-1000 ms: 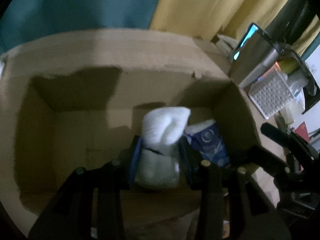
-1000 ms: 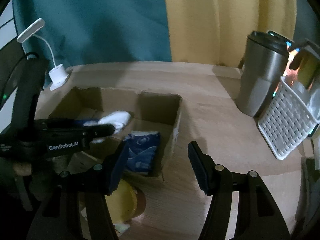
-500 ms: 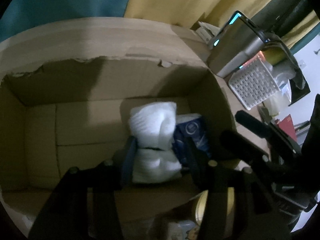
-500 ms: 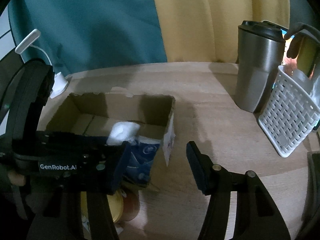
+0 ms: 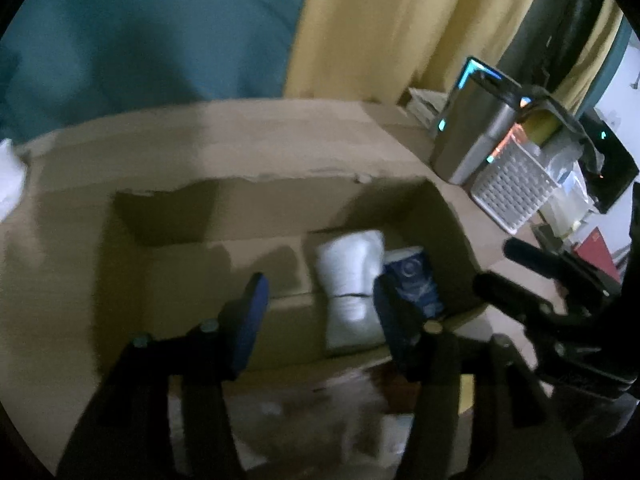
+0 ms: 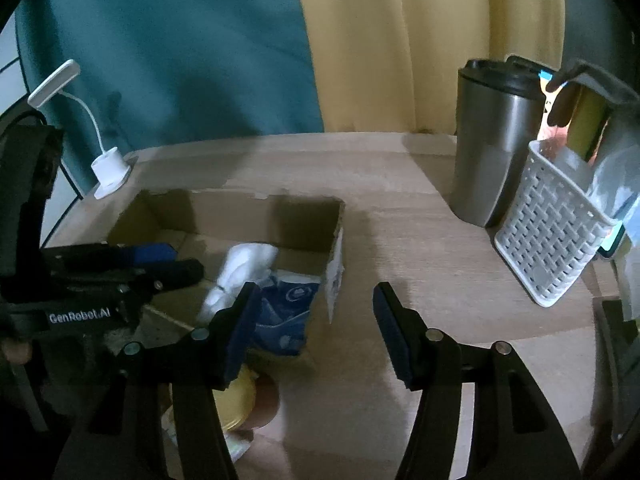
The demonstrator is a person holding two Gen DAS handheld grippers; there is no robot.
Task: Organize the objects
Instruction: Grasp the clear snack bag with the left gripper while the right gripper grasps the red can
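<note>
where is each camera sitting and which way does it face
Left wrist: on the left tool, looking down into the open brown cardboard box; its black fingers with blue pads are opening, clear of the white rolled cloth bundle.
Right wrist: on the right tool, facing across the light wooden table; its fingers are opening on nothing, and the left tool shows at the left edge.
Shared: box, bundle, dark blue packet, steel tumbler, white plastic basket.

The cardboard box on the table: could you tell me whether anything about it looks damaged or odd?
Yes. The cardboard box has a ragged, torn top edge along its far wall, as if the flaps were ripped off. The white rolled cloth and blue packet inside lie side by side and look fine.
</note>
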